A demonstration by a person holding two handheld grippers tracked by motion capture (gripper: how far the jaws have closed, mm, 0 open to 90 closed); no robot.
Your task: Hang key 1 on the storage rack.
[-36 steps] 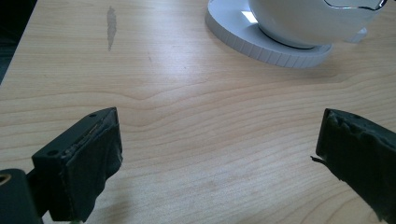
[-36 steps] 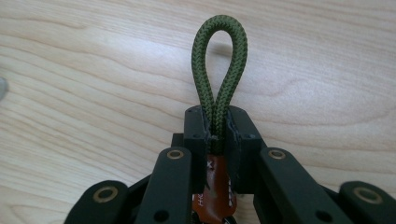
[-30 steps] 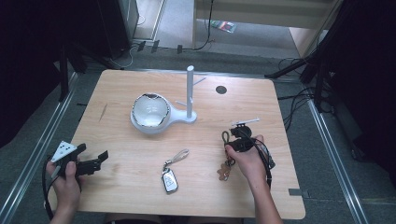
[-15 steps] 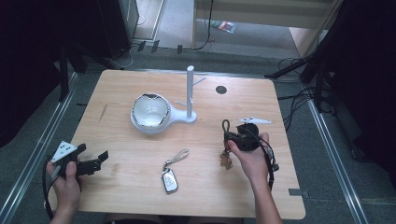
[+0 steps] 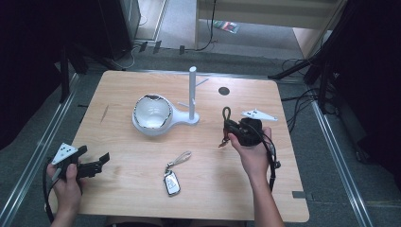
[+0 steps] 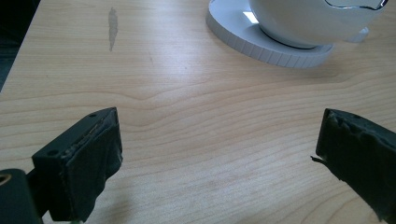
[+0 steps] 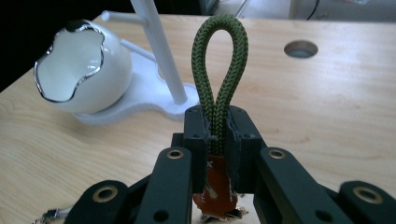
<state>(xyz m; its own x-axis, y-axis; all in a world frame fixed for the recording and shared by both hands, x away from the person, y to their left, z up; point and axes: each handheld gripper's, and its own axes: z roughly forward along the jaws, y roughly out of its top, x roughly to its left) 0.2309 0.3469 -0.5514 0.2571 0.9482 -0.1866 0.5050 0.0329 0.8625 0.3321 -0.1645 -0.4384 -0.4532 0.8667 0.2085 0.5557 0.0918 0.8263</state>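
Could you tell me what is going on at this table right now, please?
A person holds a gripper in each hand. The right gripper is shut on the green cord loop of a keychain and holds it above the table, near the white stand with its egg-shaped bowl. The left gripper waits open. A car key fob lies between them.

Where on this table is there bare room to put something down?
Bare wood lies along the left edge beside the white bowl, and in the near right corner of the table. The middle is crowded: stand, car key, right tongs.
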